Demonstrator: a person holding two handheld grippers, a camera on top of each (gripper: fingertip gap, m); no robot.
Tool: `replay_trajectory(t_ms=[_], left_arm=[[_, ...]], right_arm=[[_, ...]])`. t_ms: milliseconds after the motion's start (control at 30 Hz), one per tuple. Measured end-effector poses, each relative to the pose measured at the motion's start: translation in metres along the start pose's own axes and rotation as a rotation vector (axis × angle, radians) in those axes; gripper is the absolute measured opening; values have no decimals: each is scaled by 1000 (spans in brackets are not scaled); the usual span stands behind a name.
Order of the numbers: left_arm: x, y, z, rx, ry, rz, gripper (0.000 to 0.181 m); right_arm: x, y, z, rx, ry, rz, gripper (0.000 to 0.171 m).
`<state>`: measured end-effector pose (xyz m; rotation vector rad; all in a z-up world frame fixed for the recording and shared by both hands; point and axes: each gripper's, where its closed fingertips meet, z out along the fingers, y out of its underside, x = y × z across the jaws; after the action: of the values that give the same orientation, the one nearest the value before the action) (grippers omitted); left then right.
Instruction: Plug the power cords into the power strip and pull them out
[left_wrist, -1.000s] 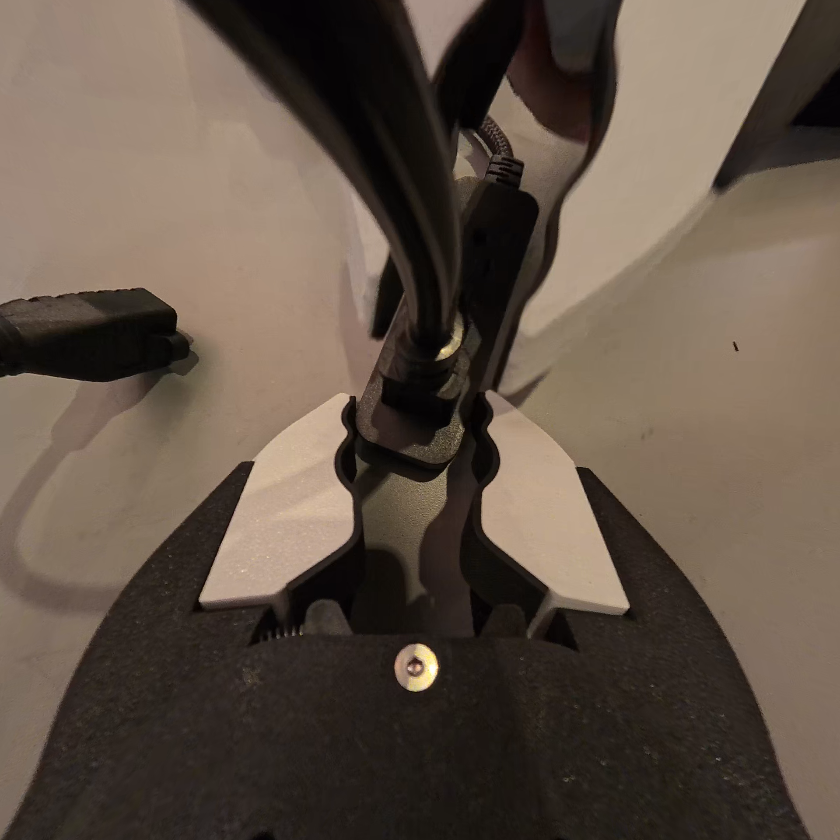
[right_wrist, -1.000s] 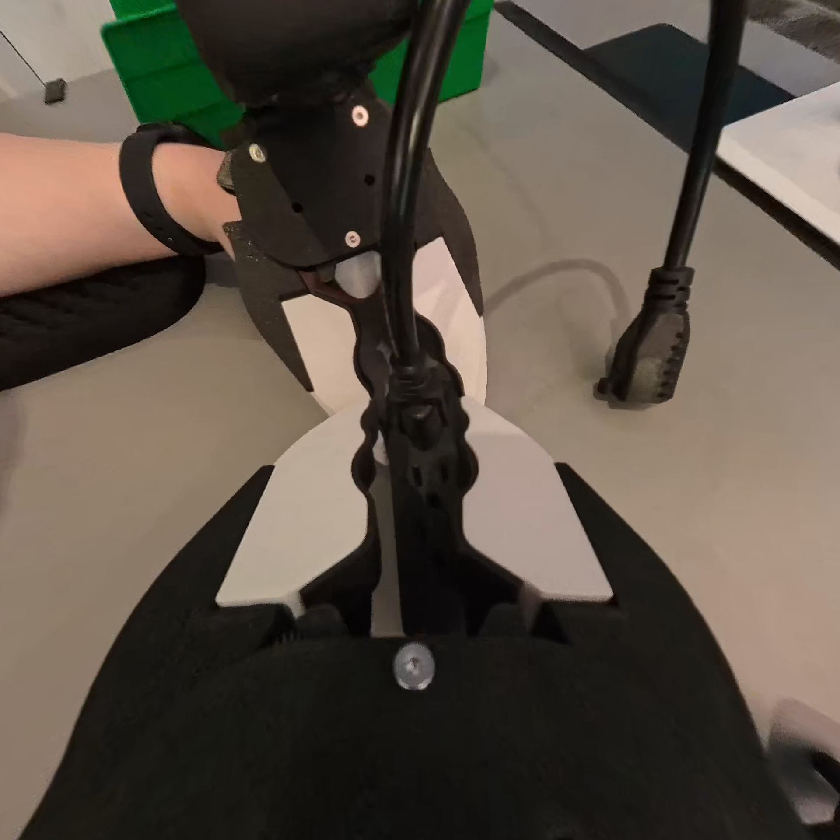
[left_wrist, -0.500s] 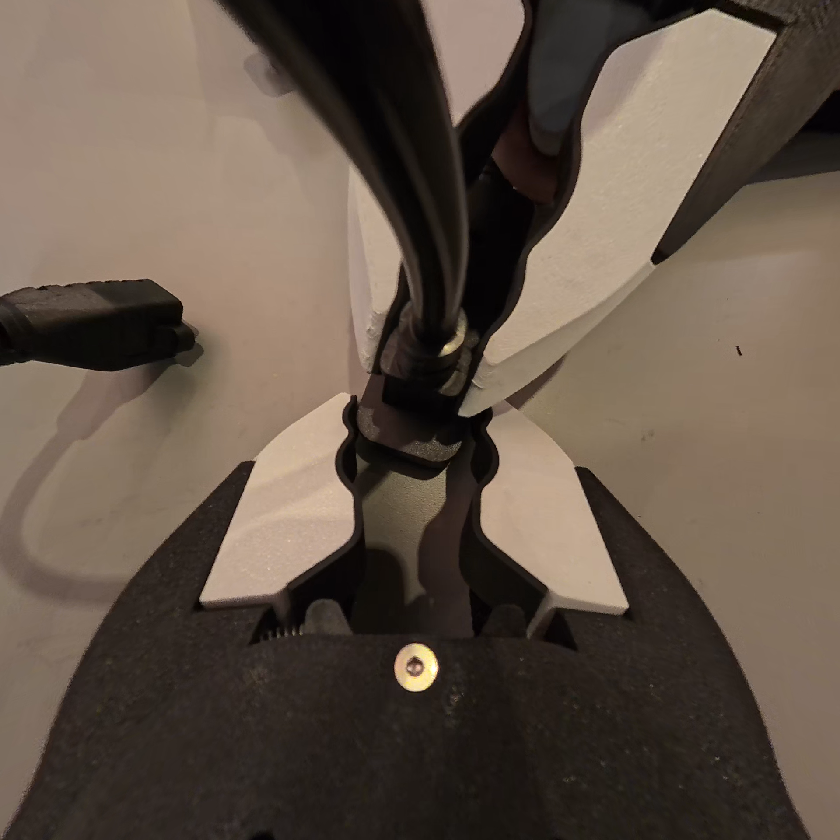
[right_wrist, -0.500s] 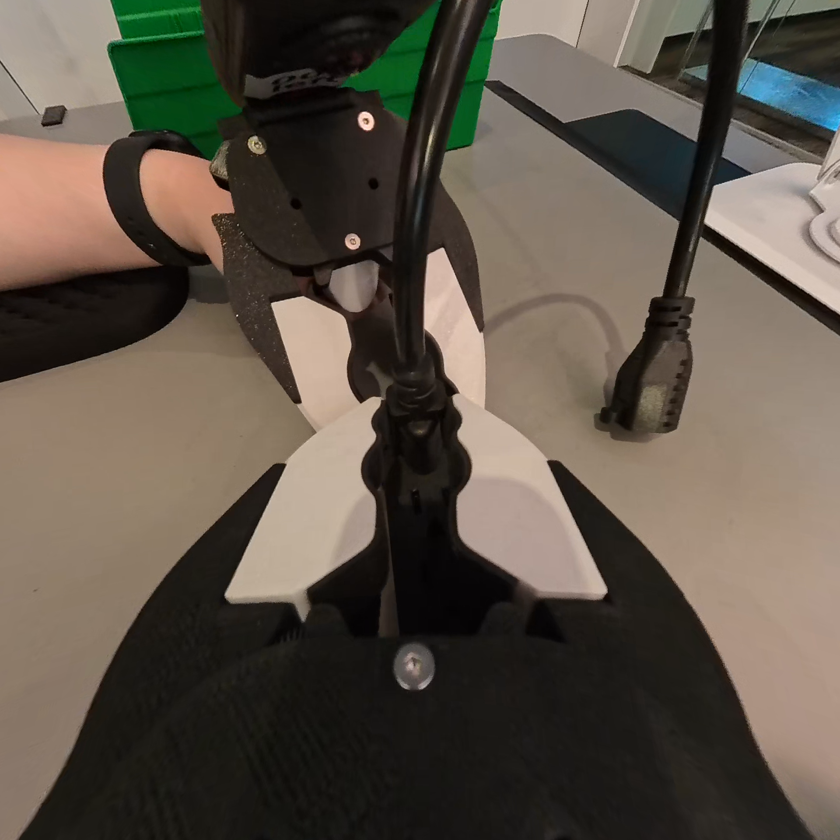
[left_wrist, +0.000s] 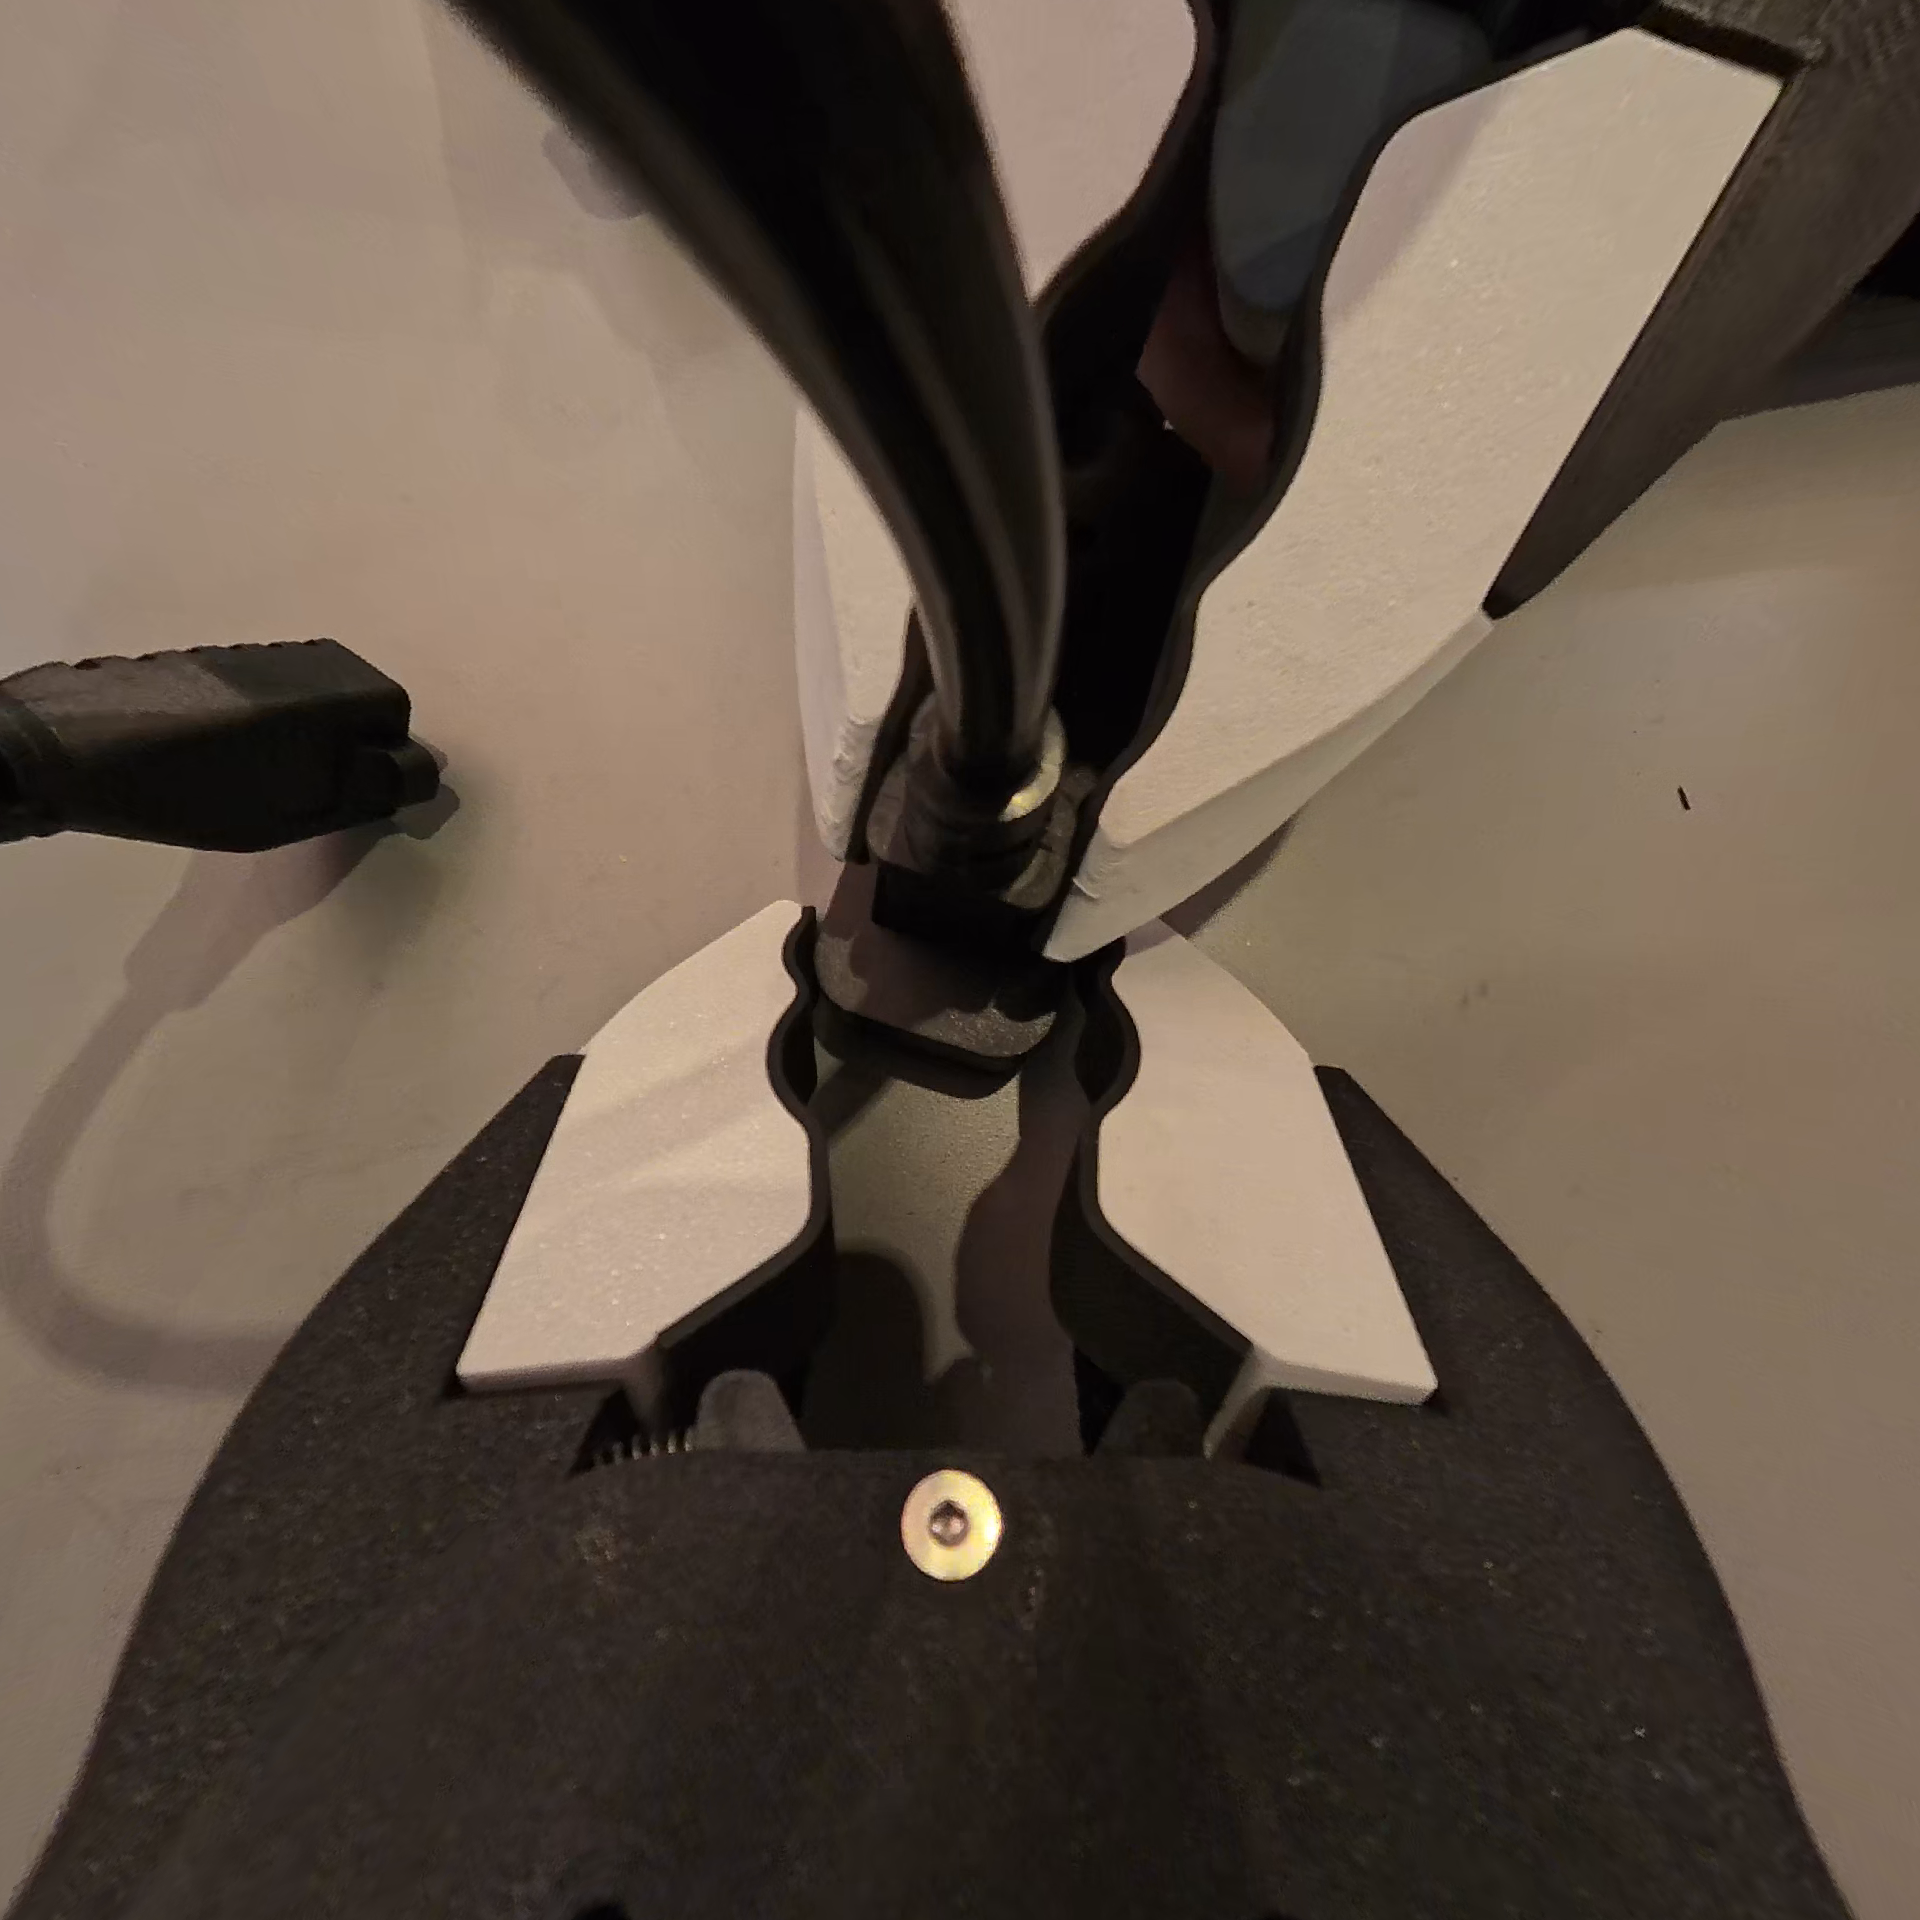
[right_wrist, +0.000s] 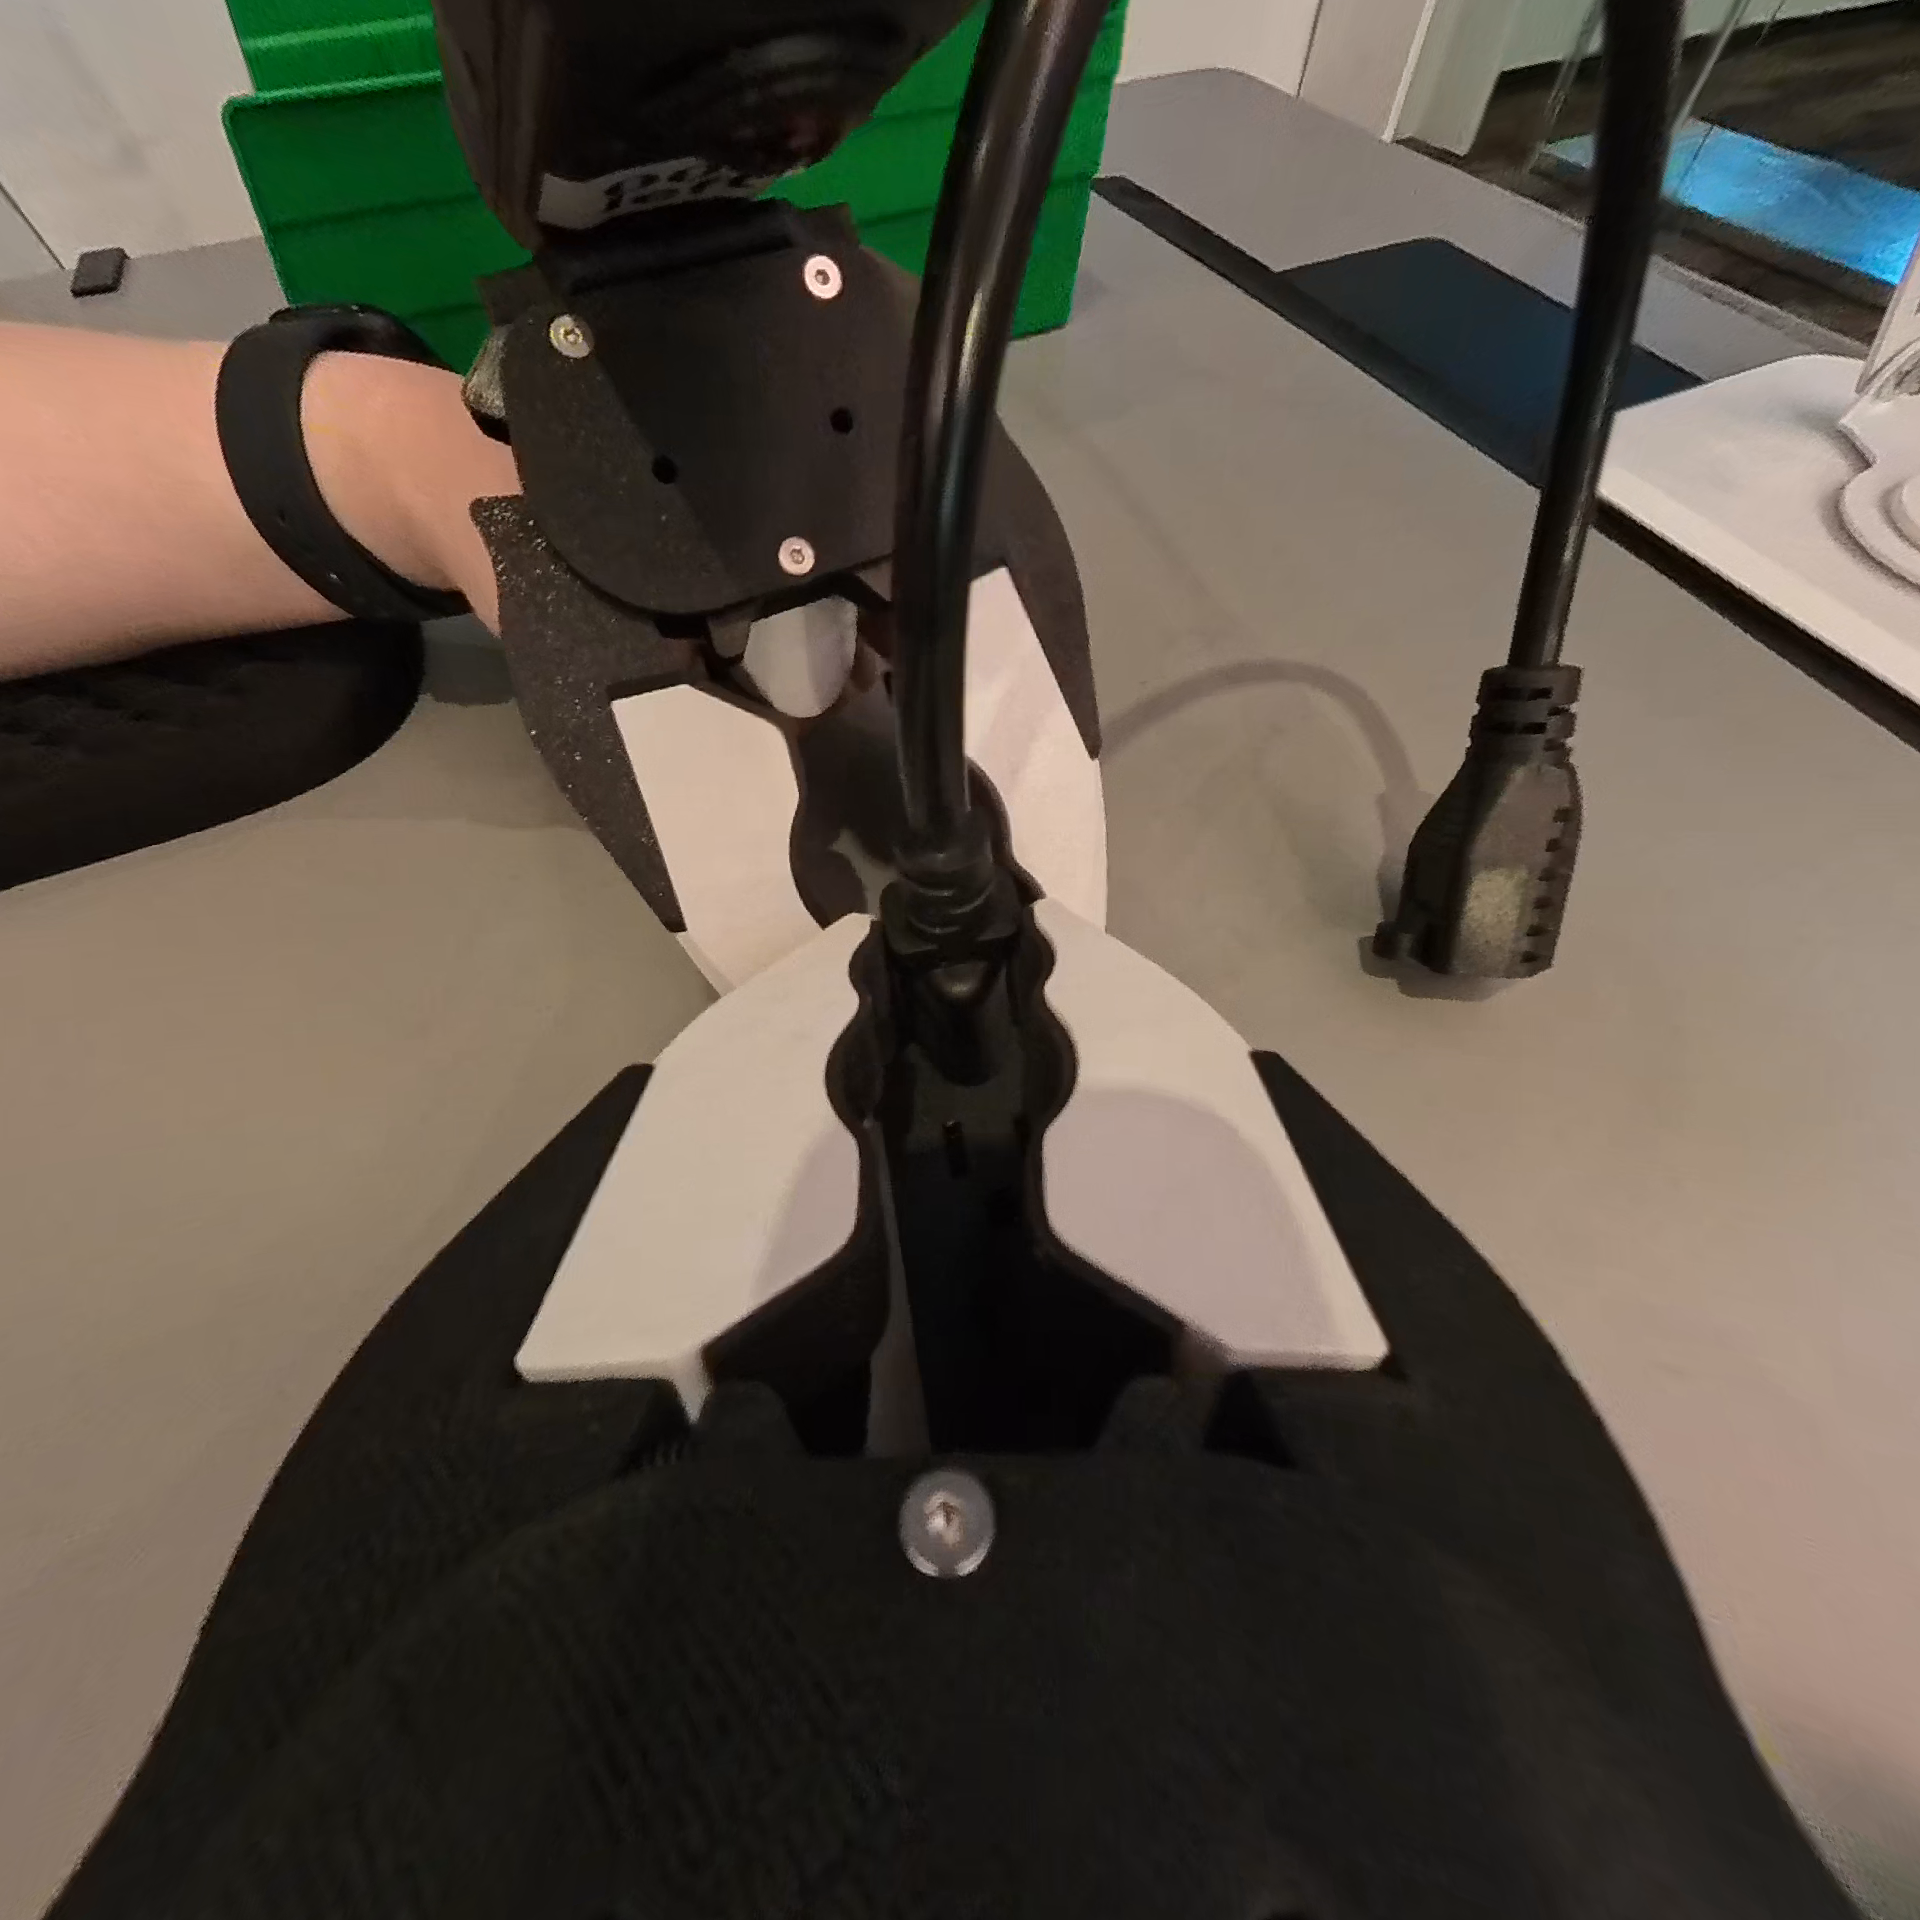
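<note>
Plug (right_wrist: 951, 935): black, off the tabletop, pinched between both tongs, cord (right_wrist: 951, 436) arching up.
Right tongs (right_wrist: 951, 997): clamped on the plug body.
Left tongs (left_wrist: 940, 1023): closed on the plug's lower end, facing the right ones tip to tip.
Second plug (right_wrist: 1486, 873): resting on the tabletop to the right, well apart.
Tabletop (right_wrist: 312, 1039): plain grey, matte.
Room: green bin (right_wrist: 353, 197) behind; white tray (right_wrist: 1766, 499) far right.
</note>
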<state>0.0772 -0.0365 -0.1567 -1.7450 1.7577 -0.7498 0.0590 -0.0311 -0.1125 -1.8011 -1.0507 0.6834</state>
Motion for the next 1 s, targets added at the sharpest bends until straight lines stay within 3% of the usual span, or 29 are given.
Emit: replay_trajectory(t_ms=[300,467,1000], left_arm=[[0,0,0,0,-1,0,48],[0,0,0,0,-1,-1,47],[1,0,-1,-4,-2,-3,47]], right_arm=[[0,1,1,-1,39,-17,26],[1,9,2,-78,93,-157,28],[0,11,2,-113,71,-162,27]])
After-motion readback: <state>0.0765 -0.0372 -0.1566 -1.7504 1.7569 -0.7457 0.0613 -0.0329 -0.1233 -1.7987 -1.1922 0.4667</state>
